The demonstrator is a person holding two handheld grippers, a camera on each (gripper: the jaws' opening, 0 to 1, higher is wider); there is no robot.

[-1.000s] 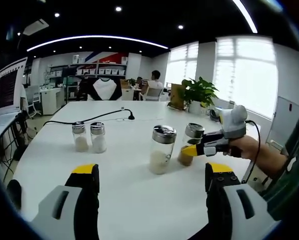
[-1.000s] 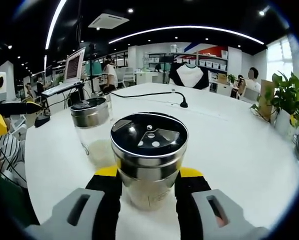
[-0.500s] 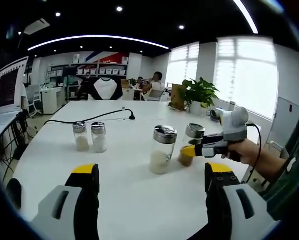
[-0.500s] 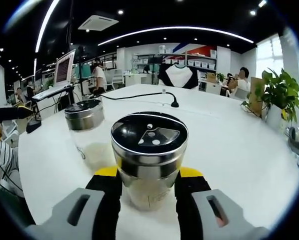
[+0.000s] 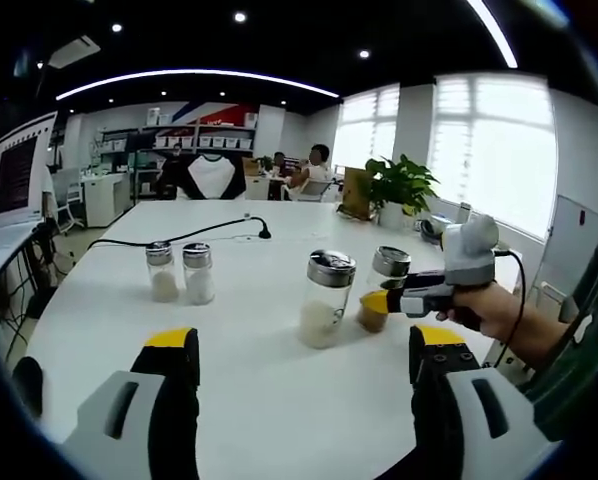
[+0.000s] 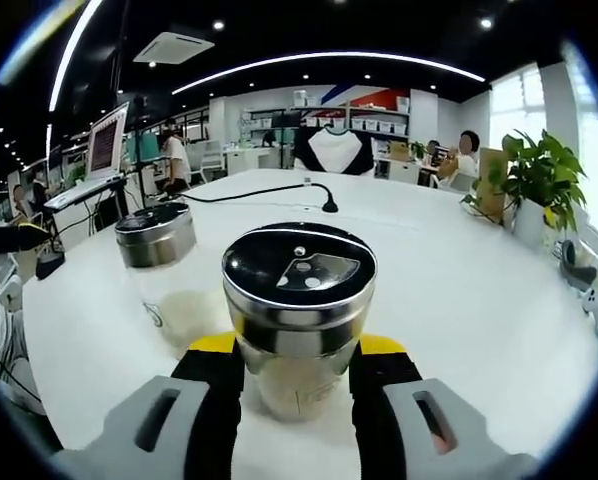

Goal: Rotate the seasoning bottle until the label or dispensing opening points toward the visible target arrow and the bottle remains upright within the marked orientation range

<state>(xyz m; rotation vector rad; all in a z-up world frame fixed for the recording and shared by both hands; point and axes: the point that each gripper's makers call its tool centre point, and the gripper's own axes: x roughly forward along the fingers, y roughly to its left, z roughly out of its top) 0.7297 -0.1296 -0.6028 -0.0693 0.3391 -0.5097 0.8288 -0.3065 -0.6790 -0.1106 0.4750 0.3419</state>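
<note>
In the right gripper view we see our right claw [image 6: 297, 362] clenched on the seasoning bottle [image 6: 299, 318], its yellow-tipped jaws pressed against the glass on both sides just below the metal lid [image 6: 299, 272]. The bottle stands upright on the white surface [image 6: 459, 290]. The lid's dark top shows a few small holes and a wedge-shaped flap; we cannot tell which way any label faces, since the lower glass is hidden between the jaws, and no arrow mark is clear to us. Just beside it, to the left in this view, stands a second glass shaker [image 6: 159, 265] with pale contents, close but apart from the held bottle.

In the left gripper view the same bottle [image 5: 380, 291] appears small, with brownish contents at its base, partly covered by the right claw [image 5: 384, 300] coming in from the right, held by a hand [image 5: 494, 312]. The second shaker [image 5: 323, 299] stands just to its left. Well apart, farther left, two small shakers [image 5: 179, 272] stand side by side, touching or nearly so; we cannot say which. Our left claw [image 5: 299, 355] is released, jaws spread wide over bare surface with nothing between them.

A black cable [image 5: 179, 238] runs across the far part of the surface. A potted plant [image 5: 397, 188] sits at the far edge. Seated people in the background are too small to make out.
</note>
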